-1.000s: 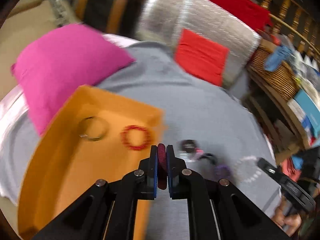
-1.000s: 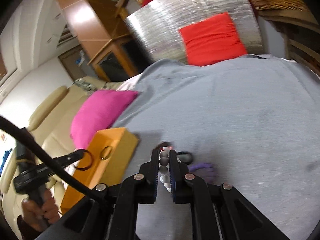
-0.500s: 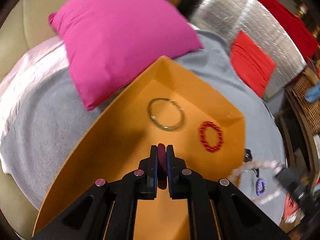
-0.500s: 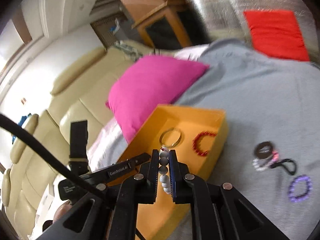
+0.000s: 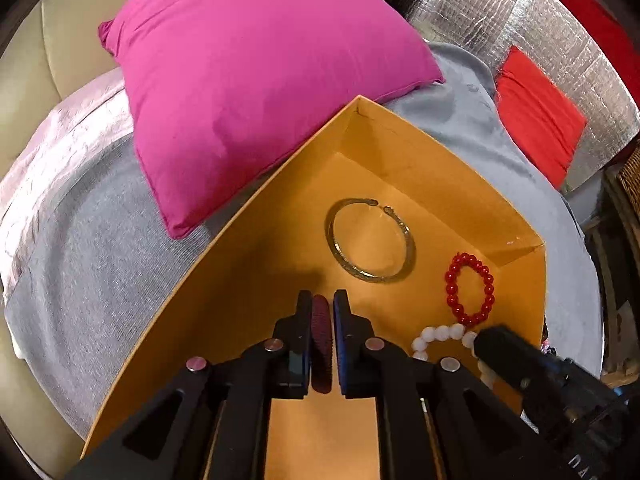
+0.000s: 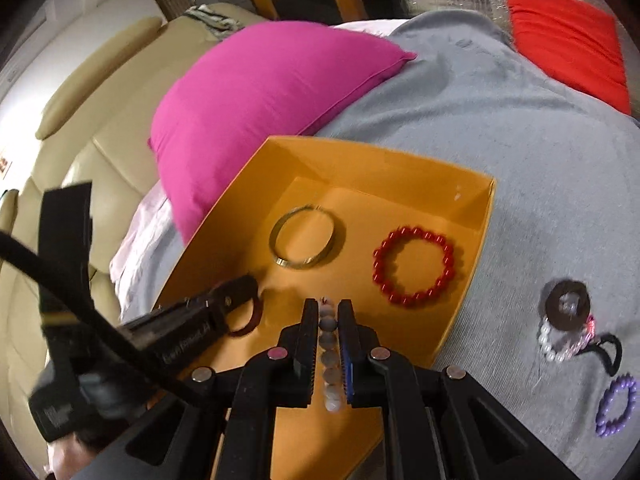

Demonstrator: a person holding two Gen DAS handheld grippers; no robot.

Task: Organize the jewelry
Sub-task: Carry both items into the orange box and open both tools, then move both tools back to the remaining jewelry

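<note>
An orange box [image 5: 420, 184] [image 6: 360, 160] lies on the grey cloth. In it lie a gold bangle [image 5: 370, 240] [image 6: 303, 236] and a red bead bracelet [image 5: 470, 290] [image 6: 414, 266]. My left gripper [image 5: 322, 304] is shut on a dark maroon bangle [image 5: 321, 344] low over the box floor; it also shows in the right wrist view [image 6: 246, 320]. My right gripper [image 6: 328, 308] is shut on a white bead bracelet [image 6: 329, 356], which also shows in the left wrist view [image 5: 440, 334], inside the box near the red bracelet.
A pink cushion [image 5: 248, 80] [image 6: 260, 92] touches the box's far-left side. On the grey cloth right of the box lie a dark disc with pearl and pink pieces [image 6: 566, 320], a black hair tie [image 6: 610, 352] and a purple bead bracelet [image 6: 616, 404]. A red cushion [image 6: 568, 32] lies beyond.
Both grippers have moved from over the grey cloth to over the orange box, each still holding its bracelet. Both have come lower and closer to the box floor.
</note>
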